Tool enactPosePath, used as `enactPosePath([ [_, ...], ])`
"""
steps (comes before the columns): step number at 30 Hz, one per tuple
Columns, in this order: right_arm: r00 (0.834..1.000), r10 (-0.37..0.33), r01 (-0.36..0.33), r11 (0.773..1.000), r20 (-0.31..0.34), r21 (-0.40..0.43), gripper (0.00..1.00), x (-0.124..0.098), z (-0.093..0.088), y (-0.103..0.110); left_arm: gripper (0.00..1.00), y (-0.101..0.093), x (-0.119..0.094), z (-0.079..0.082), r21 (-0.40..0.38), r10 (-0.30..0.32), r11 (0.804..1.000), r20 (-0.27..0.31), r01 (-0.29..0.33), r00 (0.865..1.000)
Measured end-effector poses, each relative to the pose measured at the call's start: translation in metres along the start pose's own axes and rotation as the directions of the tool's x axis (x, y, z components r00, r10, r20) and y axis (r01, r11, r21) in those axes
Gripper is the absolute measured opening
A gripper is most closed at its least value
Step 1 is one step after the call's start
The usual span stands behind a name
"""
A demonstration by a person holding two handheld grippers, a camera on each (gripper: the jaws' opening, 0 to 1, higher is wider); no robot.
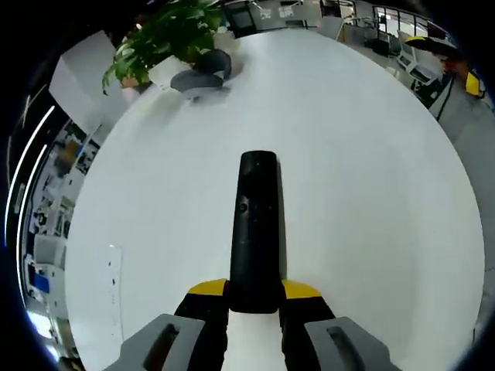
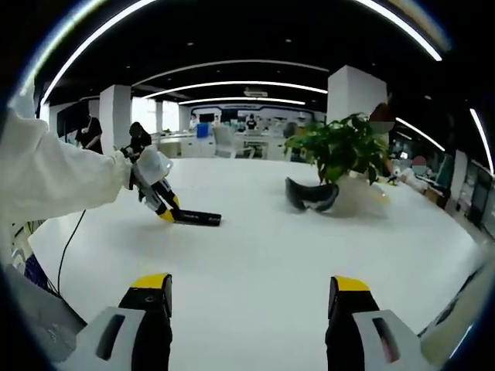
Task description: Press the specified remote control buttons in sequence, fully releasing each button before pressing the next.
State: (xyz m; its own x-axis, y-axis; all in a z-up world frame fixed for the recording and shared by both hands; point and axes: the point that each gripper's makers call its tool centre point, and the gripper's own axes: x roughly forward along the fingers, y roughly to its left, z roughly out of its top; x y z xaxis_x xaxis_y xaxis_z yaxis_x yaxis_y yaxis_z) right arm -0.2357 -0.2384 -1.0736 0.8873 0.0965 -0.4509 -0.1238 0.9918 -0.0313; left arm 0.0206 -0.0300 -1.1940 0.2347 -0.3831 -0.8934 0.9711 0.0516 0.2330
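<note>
In the left gripper view a long black remote control (image 1: 255, 224) points away over the white table (image 1: 363, 170), its near end clamped between the yellow-tipped jaws of my left gripper (image 1: 254, 292), which is shut on it. A small round button shows on the remote's side. In the right gripper view my right gripper (image 2: 251, 290) stands open above the near table, nothing between its yellow-tipped jaws. Farther left in that view the left gripper (image 2: 164, 209), held by a white-sleeved arm (image 2: 54, 174), grips the same remote (image 2: 196, 218) lying low over the tabletop.
A potted green plant (image 2: 336, 147) and a dark headset-like object (image 2: 311, 195) sit at the far side of the table; both plant (image 1: 166, 35) and dark object (image 1: 203, 75) also appear in the left gripper view. Office desks and chairs lie beyond. A cable (image 2: 68, 247) hangs off the left edge.
</note>
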Motion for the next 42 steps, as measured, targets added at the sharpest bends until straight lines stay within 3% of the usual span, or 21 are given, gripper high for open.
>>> enactPosePath([
  [12,1.0,-0.011,0.011,1.0,0.015,-0.006,0.82,-0.001,0.003,-0.002,0.24,0.001,0.001,-0.003,-0.104,-0.032,0.994,0.034,0.036,0.999],
  [14,1.0,-0.012,0.012,1.0,0.022,-0.004,0.83,-0.001,0.004,-0.002,0.28,0.004,0.0,-0.001,-0.084,-0.004,0.996,0.043,0.007,0.999],
  [17,0.999,-0.018,0.018,1.0,0.031,-0.002,0.83,-0.003,0.006,-0.003,0.37,0.011,-0.001,-0.004,-0.147,0.044,0.988,0.018,-0.04,0.999],
  [19,0.999,-0.021,0.021,1.0,0.043,0.0,0.83,-0.004,0.007,-0.004,0.45,0.02,-0.004,-0.006,-0.166,0.113,0.98,0.001,-0.111,0.994],
  [24,0.997,-0.029,0.029,1.0,0.066,0.004,0.83,-0.007,0.011,-0.006,0.67,0.031,-0.011,-0.014,-0.303,0.22,0.925,-0.063,-0.228,0.974],
  [26,0.997,-0.032,0.031,0.999,0.075,0.007,0.83,-0.007,0.012,-0.007,0.7,0.033,-0.012,-0.02,-0.375,0.233,0.894,-0.076,-0.244,0.969],
  [28,0.996,-0.034,0.033,0.999,0.084,0.01,0.83,-0.008,0.014,-0.008,0.71,0.03,-0.012,-0.026,-0.47,0.225,0.848,-0.099,-0.245,0.969],
  [31,0.995,-0.034,0.033,0.999,0.097,0.017,0.84,-0.009,0.016,-0.008,0.8,0.028,-0.015,-0.034,-0.517,0.234,0.817,-0.108,-0.255,0.966],
  [32,0.994,-0.033,0.031,0.999,0.102,0.019,0.85,-0.009,0.017,-0.008,0.89,0.029,-0.016,-0.034,-0.522,0.254,0.809,-0.1,-0.268,0.962],
  [33,0.994,-0.032,0.03,0.999,0.104,0.019,0.86,-0.01,0.017,-0.008,0.95,0.029,-0.019,-0.03,-0.558,0.285,0.783,-0.071,-0.275,0.956],
  [34,0.994,-0.032,0.03,0.999,0.106,0.015,0.85,-0.01,0.017,-0.008,0.99,0.028,-0.022,-0.027,-0.577,0.298,0.77,-0.051,-0.271,0.953],
  [35,0.994,-0.033,0.031,0.999,0.108,0.013,0.85,-0.01,0.017,-0.008,1.0,0.026,-0.028,-0.023,-0.599,0.323,0.753,-0.025,-0.273,0.946],
  [38,0.991,-0.029,0.027,0.999,0.131,0.019,0.85,-0.013,0.021,-0.008,1.0,0.018,-0.037,-0.022,-0.622,0.333,0.734,-0.018,-0.272,0.943],
  [40,0.991,-0.027,0.024,0.999,0.132,0.021,0.86,-0.013,0.021,-0.007,1.0,0.012,-0.047,-0.016,-0.642,0.365,0.715,0.006,-0.276,0.931],
  [41,0.991,-0.021,0.018,1.0,0.133,0.021,0.86,-0.012,0.022,-0.006,1.0,0.006,-0.052,-0.009,-0.67,0.381,0.695,0.032,-0.263,0.924],
  [42,0.991,-0.018,0.015,1.0,0.136,0.02,0.87,-0.012,0.022,-0.006,1.0,0.002,-0.056,-0.004,-0.673,0.392,0.694,0.054,-0.257,0.918],
])
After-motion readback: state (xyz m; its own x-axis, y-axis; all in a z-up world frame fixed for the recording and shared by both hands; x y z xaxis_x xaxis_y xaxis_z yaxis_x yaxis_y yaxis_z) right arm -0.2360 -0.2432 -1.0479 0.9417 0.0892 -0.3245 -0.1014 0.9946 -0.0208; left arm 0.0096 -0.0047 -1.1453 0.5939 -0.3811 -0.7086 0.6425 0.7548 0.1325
